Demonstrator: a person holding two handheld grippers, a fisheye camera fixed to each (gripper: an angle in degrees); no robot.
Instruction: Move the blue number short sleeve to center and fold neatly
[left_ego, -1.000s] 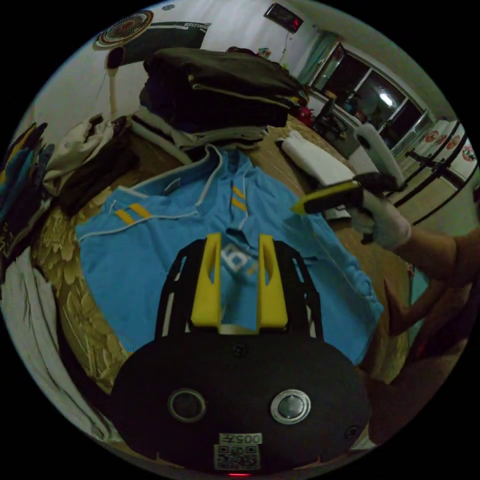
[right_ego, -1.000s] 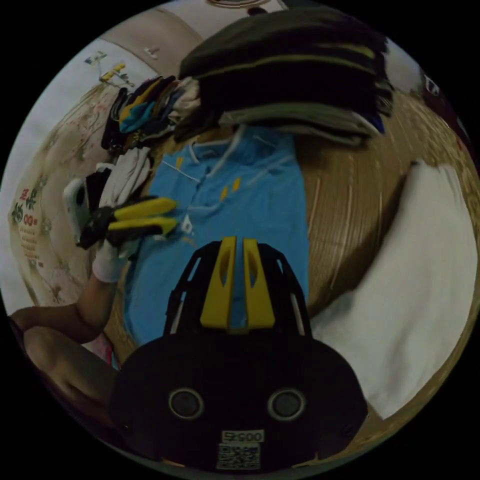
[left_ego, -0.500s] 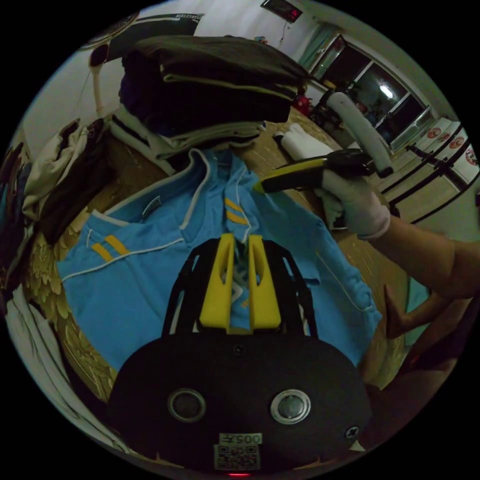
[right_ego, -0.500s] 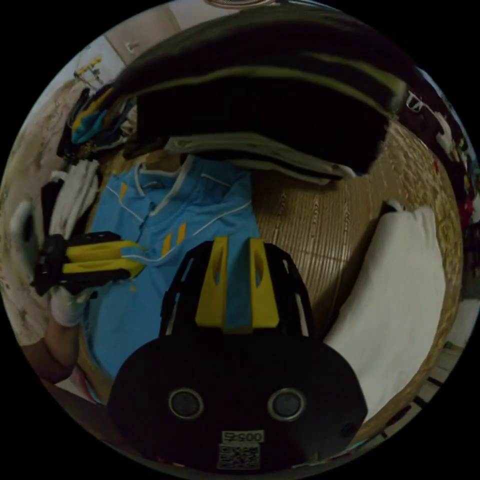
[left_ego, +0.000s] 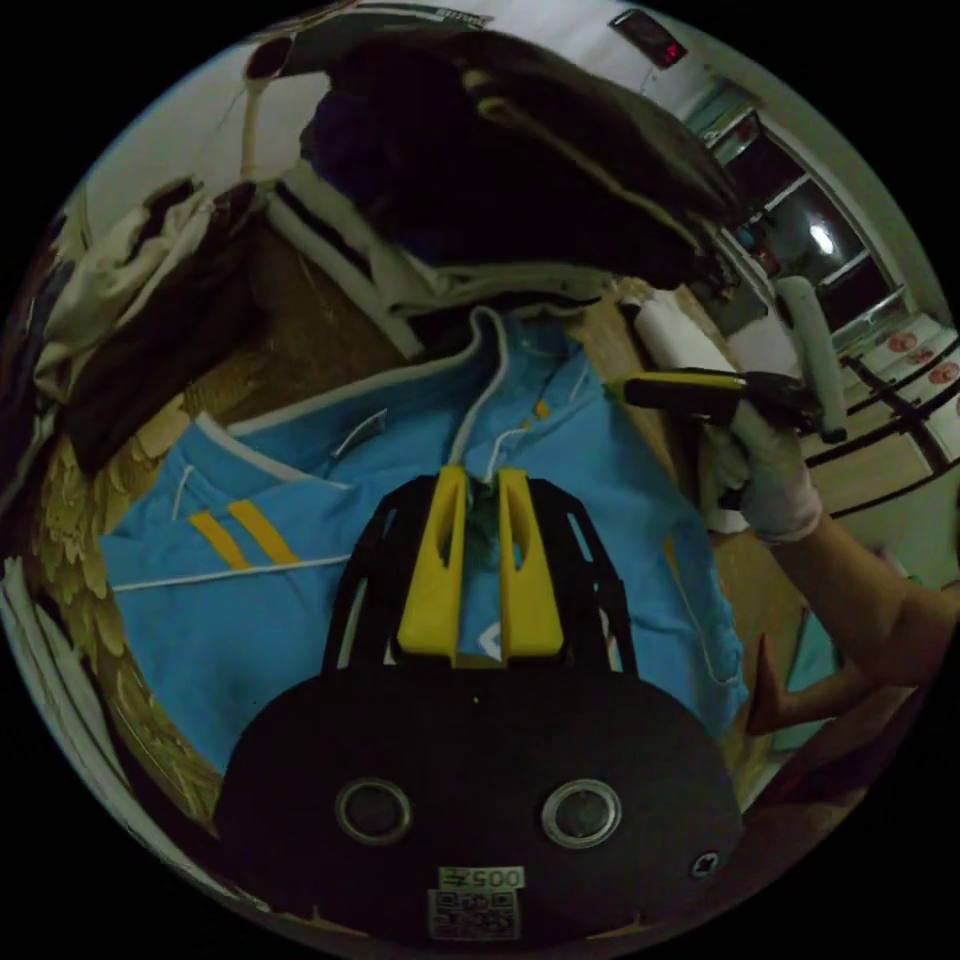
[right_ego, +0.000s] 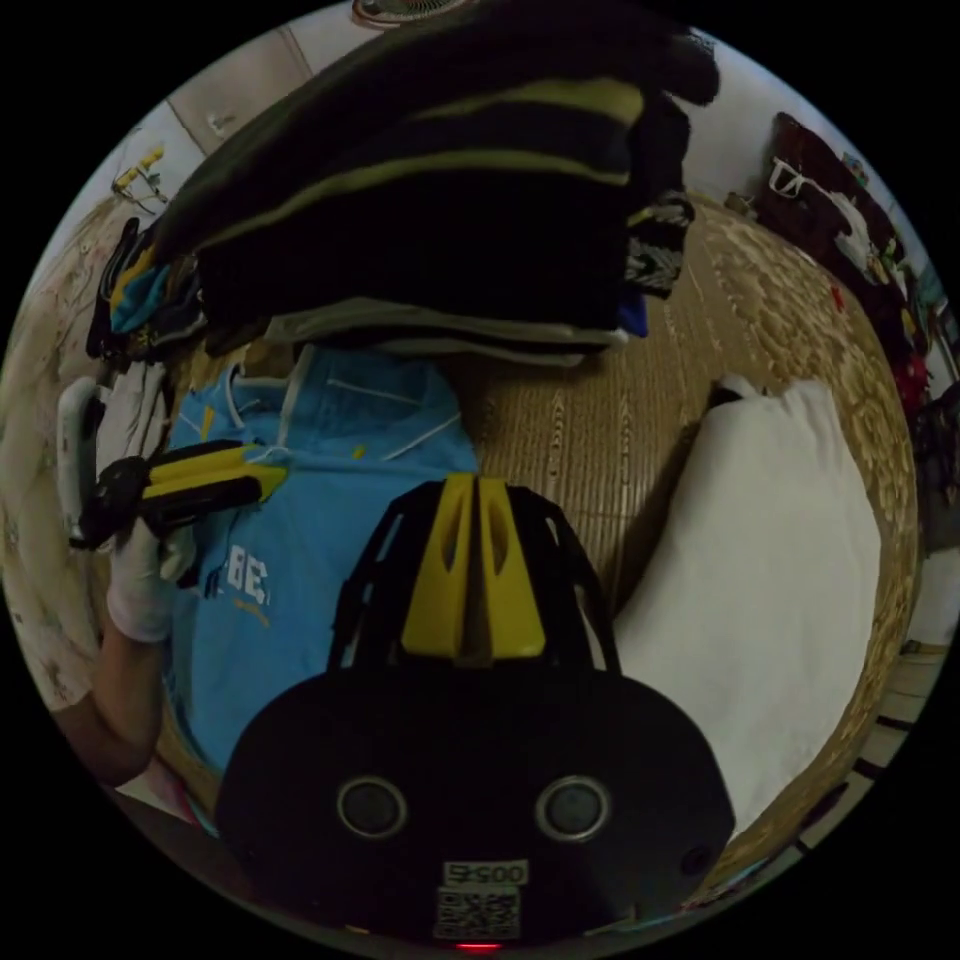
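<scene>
Dim room, woven mat on the surface — the blue number short sleeve lies flat on it, its collar end tucked under a dark stack of folded clothes. Left gripper slightly parted at the placket, grip unclear. Right gripper clenched, apparently empty, at the shirt's edge beside a white folded cloth.

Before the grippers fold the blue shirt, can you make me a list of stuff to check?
1. Blue shirt spread flat on the mat: ok, mostly.
2. Collar free of the dark clothes stack: not ok, the stack sits right at it, maybe overlapping.
3. Left gripper holding cloth: cannot tell; jaws nearly closed near the collar.
4. Right gripper holding the shirt edge: cannot tell; jaws together.
5. White folded cloth out of the way: ok, beside the shirt.
</scene>
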